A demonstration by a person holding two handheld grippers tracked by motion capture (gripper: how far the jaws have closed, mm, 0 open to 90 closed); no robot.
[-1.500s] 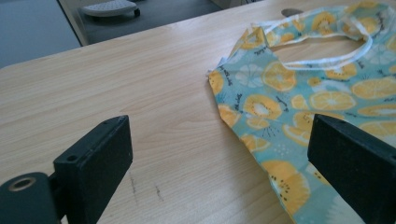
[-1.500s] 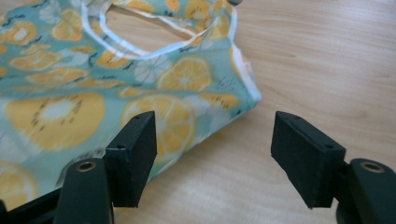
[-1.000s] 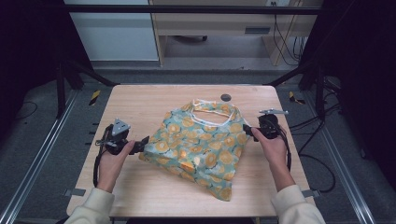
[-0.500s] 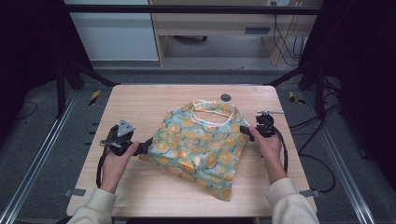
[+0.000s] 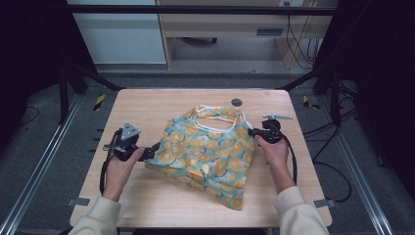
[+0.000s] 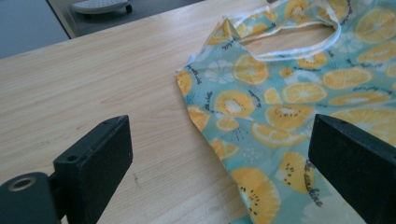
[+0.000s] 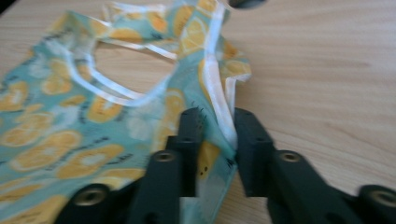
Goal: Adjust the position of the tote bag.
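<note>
A teal cloth bag (image 5: 210, 147) printed with orange slices lies flat in the middle of the wooden table (image 5: 161, 105), its white-trimmed handles toward the far side. My left gripper (image 5: 151, 152) rests at the bag's left edge. In the left gripper view this gripper (image 6: 219, 140) stands open, and the bag's edge (image 6: 243, 140) lies between the wide-apart jaws, untouched. My right gripper (image 5: 252, 132) is at the bag's right edge. Its jaws have just been closing, and in the right gripper view they (image 7: 218, 126) pinch the white-hemmed edge of the bag (image 7: 93, 116).
A small dark round object (image 5: 237, 102) sits on the table just beyond the bag's handles, also visible at the top of the right gripper view (image 7: 245, 2). Black frame posts (image 5: 68, 83) stand at the table's far corners. Bare wood surrounds the bag.
The right gripper has slid in onto the bag's right edge and its jaws have closed on the hem. The left gripper has stayed put and open.
</note>
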